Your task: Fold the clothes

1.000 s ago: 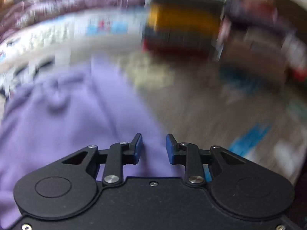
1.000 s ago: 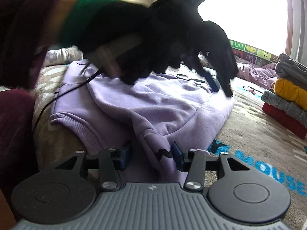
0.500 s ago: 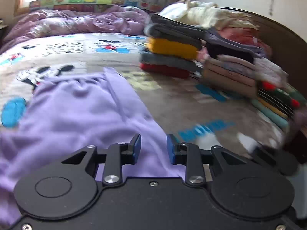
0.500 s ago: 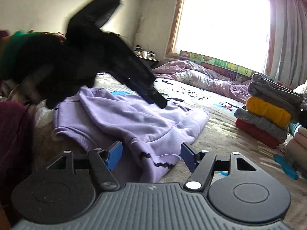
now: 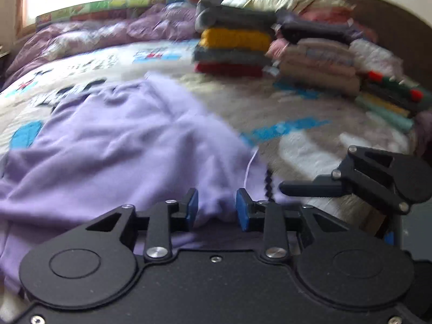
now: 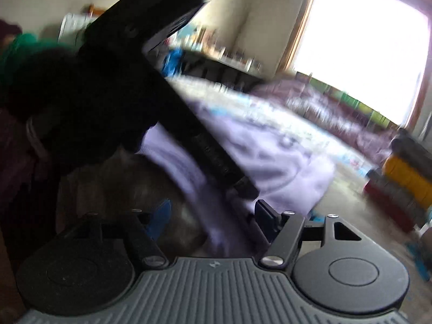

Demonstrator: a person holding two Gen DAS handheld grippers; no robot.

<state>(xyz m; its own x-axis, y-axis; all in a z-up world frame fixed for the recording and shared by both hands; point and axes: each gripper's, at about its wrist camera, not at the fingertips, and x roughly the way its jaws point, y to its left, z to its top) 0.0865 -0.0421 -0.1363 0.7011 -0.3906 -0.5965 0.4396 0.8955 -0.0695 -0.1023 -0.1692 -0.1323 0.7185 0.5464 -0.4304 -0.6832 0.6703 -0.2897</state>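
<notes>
Both of your views are smeared by motion, and in the right wrist view your left gripper [image 6: 244,189] and its dark body hide much of the room. A soft lilac sweatshirt [image 5: 121,140] lies rumpled on the printed bedspread [image 5: 310,140]. Your left gripper [image 5: 216,206] sits low over its near edge, blue pads a little apart with fabric between them; whether it grips, you cannot tell. Your right gripper [image 6: 213,218] is spread wide, holding nothing. Folded clothes [image 5: 232,46] are stacked beyond.
</notes>
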